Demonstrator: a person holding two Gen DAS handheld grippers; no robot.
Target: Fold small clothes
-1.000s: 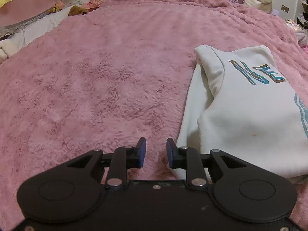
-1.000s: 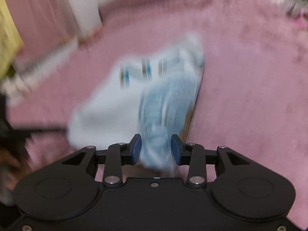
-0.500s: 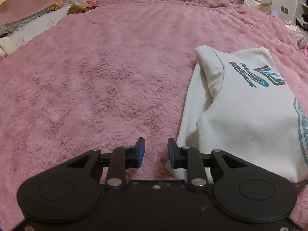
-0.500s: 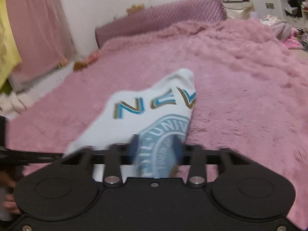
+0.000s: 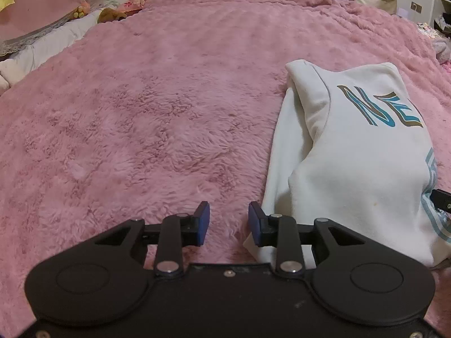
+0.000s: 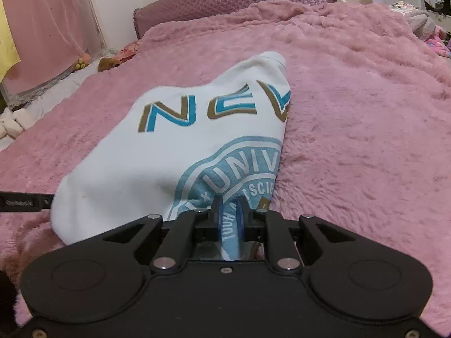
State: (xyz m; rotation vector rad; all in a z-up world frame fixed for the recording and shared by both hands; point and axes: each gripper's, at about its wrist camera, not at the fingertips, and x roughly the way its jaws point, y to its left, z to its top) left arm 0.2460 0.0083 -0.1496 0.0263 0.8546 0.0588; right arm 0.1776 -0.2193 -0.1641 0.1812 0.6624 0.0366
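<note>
Right claw (image 6: 229, 207) is clamping the near hem of the white top (image 6: 180, 152), probably getting ready to carry that edge up for a fold. Left claw (image 5: 229, 219) is hovering with fingers apart, holding nothing, right beside the top's left edge (sleeve's already tucked). Top's lying on the pink bed (image 5: 141, 112); nothing's blocking.
</note>
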